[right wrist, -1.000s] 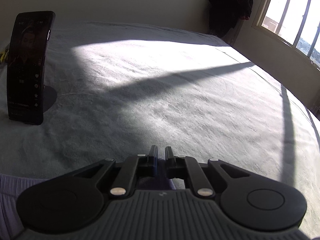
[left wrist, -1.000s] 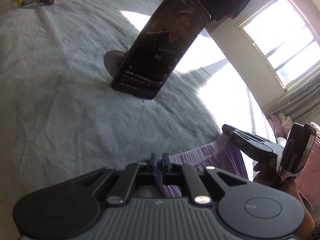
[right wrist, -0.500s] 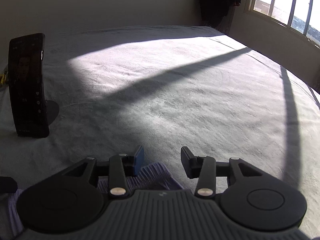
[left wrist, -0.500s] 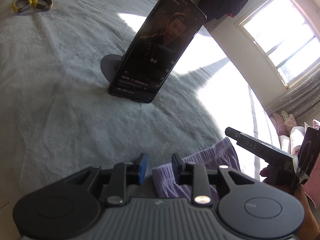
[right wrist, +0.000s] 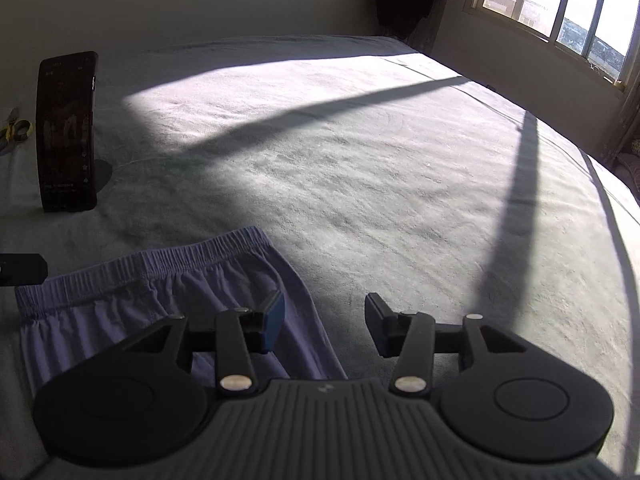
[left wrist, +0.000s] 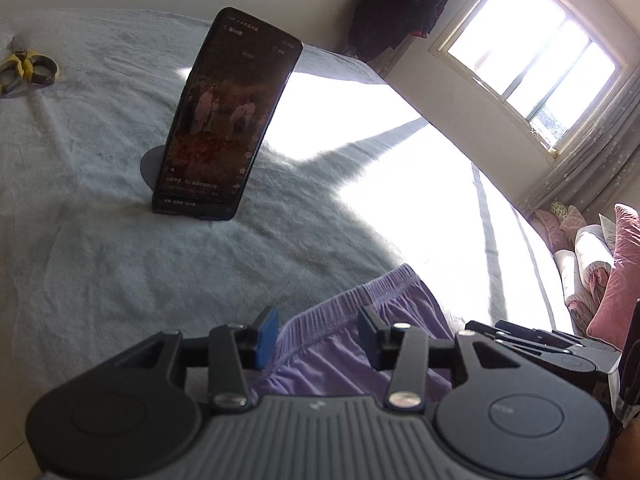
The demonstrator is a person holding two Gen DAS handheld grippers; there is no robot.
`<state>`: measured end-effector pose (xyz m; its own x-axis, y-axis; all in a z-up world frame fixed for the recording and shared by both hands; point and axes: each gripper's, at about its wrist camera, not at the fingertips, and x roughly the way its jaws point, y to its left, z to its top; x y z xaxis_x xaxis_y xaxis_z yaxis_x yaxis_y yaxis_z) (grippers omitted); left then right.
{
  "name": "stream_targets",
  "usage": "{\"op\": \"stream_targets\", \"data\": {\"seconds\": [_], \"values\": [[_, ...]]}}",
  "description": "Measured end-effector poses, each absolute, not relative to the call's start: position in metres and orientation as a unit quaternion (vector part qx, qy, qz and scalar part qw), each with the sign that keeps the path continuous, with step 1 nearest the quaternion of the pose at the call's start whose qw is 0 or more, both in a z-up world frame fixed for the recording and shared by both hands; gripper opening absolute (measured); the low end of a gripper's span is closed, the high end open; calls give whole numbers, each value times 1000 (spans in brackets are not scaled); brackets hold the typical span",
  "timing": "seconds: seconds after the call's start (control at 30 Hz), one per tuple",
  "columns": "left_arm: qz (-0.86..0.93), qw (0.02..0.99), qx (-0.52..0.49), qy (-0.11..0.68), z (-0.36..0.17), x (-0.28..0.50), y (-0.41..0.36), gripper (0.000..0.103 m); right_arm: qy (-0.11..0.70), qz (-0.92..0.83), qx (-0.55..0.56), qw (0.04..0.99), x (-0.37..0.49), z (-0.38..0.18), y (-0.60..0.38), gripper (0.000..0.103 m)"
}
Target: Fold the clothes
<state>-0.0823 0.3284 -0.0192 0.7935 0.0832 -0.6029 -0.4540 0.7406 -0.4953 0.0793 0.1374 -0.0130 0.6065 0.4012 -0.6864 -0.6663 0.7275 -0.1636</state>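
On the bed: purple shorts lie flat on a pale grey bedspread, elastic waistband toward a propped phone.
Left gripper: jaws have just been opening; they stand apart above the waistband, fabric below them but not pinched.
Right gripper: jaws likewise just opened, parted over the shorts' right edge, gripping nothing.
Progress: the garment appears laid out and released; no fold is visible in what the cameras show, so folding seems yet to start.
Remaining: likely regrasping an edge and doubling the shorts over.
Background: yellow-handled scissors lie well apart, near the bed's far side; a sunlit window.
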Motion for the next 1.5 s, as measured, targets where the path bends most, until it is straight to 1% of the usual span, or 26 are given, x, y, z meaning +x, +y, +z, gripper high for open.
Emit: {"op": "stream_targets", "data": {"seconds": [0.2, 0.4, 0.5, 0.63, 1.0, 1.1, 1.23, 1.3, 1.37, 1.47, 1.5], "values": [[151, 898, -300, 286, -18, -74, 306, 50, 337, 275, -200, 878, 69, -16, 88, 50], [127, 910, -275, 283, -15, -64, 277, 53, 357, 239, -167, 887, 59, -18, 29, 51], [110, 916, -263, 283, -14, -59, 261, 58, 360, 223, -158, 892, 54, -18, 2, 51], [91, 919, -251, 291, -16, -50, 239, 62, 361, 204, -152, 897, 44, -19, -30, 53], [50, 928, -198, 311, -26, -29, 185, 66, 360, 156, -135, 910, 14, -26, -103, 60], [39, 934, -180, 306, -31, -30, 174, 66, 357, 144, -111, 917, 4, -33, -125, 61], [25, 937, -170, 303, -39, -32, 166, 66, 403, 111, -89, 904, 7, -39, -139, 61], [19, 938, -163, 306, -41, -32, 162, 66, 399, 129, -78, 905, 8, -34, -143, 61], [8, 940, -153, 304, -39, -32, 157, 66, 391, 139, -83, 906, 7, -29, -147, 72], [-13, 944, -145, 296, -35, -34, 151, 69, 378, 140, -115, 908, 0, -25, -155, 74], [-18, 944, -143, 298, -35, -34, 148, 72, 375, 134, -123, 909, -2, -25, -159, 74]]}}
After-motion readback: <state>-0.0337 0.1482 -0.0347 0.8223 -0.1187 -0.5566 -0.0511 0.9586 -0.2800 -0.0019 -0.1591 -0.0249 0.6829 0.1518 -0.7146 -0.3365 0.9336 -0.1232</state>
